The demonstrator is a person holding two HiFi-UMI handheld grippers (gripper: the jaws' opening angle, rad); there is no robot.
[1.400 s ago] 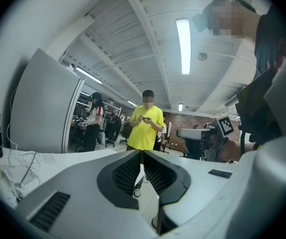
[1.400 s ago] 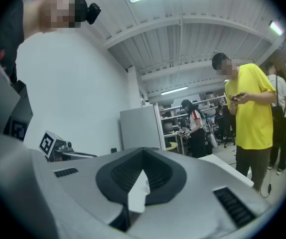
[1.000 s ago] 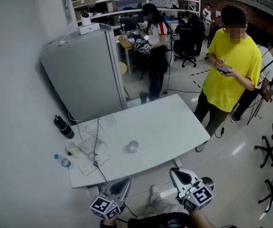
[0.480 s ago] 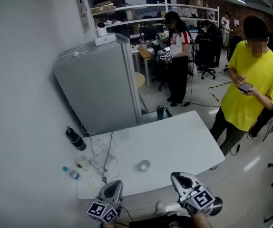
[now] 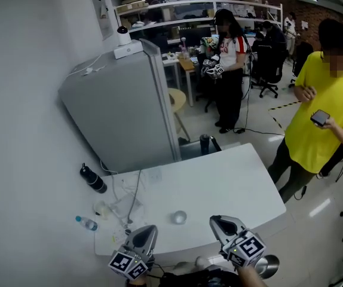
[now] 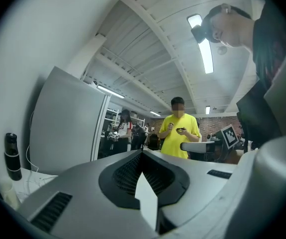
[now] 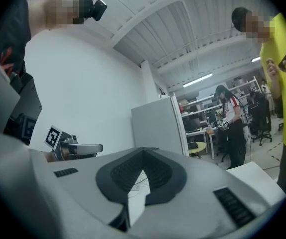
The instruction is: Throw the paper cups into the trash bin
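Two hand-held grippers are nearest, at the bottom of the head view.

1. The left gripper (image 5: 144, 233) has its jaws pressed together. Its own view shows nothing between the pads.
2. The right gripper (image 5: 219, 222) also has its jaws pressed together, and it holds nothing. Neither gripper touches a cup.
3. The trash bin (image 5: 268, 265) is a round metal container on the floor just beside the right gripper. It is cut off by the bottom edge, so its contents cannot be seen.

Next comes the white table (image 5: 237, 184).

1. One paper cup (image 5: 179, 217) stands upright with its mouth up, near the front edge between the two grippers and apart from both. What is inside it cannot be made out.
2. A second cup (image 5: 101, 208), pale and small, sits near the left end beside loose cables (image 5: 131, 195). Its contents cannot be seen.
3. A clear plastic bottle (image 5: 85, 223) with a blue cap lies near the left edge.
4. A black bottle (image 5: 94, 179) stands at the far left corner, against the wall.

Behind the table stands a grey cabinet (image 5: 123, 112). A person in a yellow shirt (image 5: 324, 118) stands past the right end of the table, holding a phone (image 5: 319, 117). Another person (image 5: 228, 70) stands farther back among the desks.
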